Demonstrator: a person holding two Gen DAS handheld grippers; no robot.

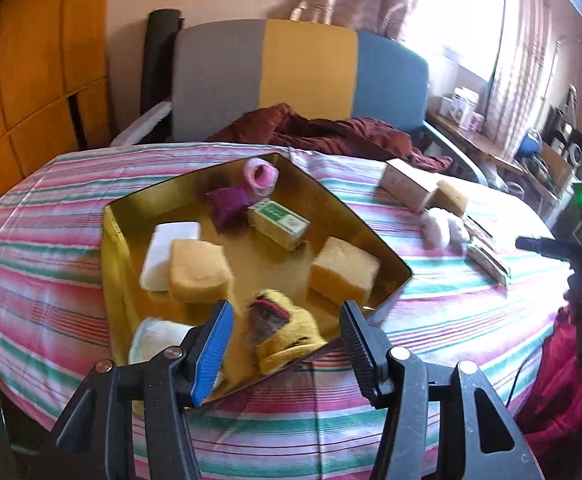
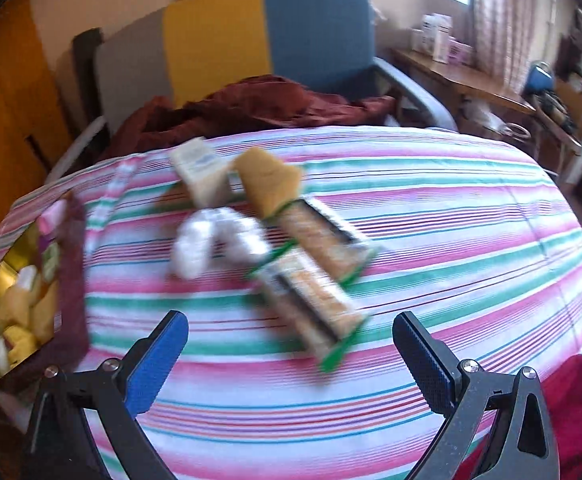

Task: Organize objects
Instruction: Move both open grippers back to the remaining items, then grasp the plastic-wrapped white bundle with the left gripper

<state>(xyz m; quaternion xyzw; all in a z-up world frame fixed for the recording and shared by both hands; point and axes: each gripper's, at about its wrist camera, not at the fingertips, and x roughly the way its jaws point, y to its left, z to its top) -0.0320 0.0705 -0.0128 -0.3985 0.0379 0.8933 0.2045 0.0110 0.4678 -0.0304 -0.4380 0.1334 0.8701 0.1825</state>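
Note:
A gold tray on the striped tablecloth holds a white block, two yellow sponges, a green box, a purple pouch and a pink roll. My left gripper hangs open over the tray's near corner. A yellow plush item lies below, between its fingers, and the pads stand clear of it. My right gripper is wide open above the cloth with nothing in it. Beyond it lie two snack packets, a white fluffy item, a yellow sponge and a pale box, all blurred.
A chair with grey, yellow and blue panels stands behind the table, with a dark red cloth heaped on its seat. A cluttered wooden desk runs along the right under the window. The tray's wall shows at the far left in the right wrist view.

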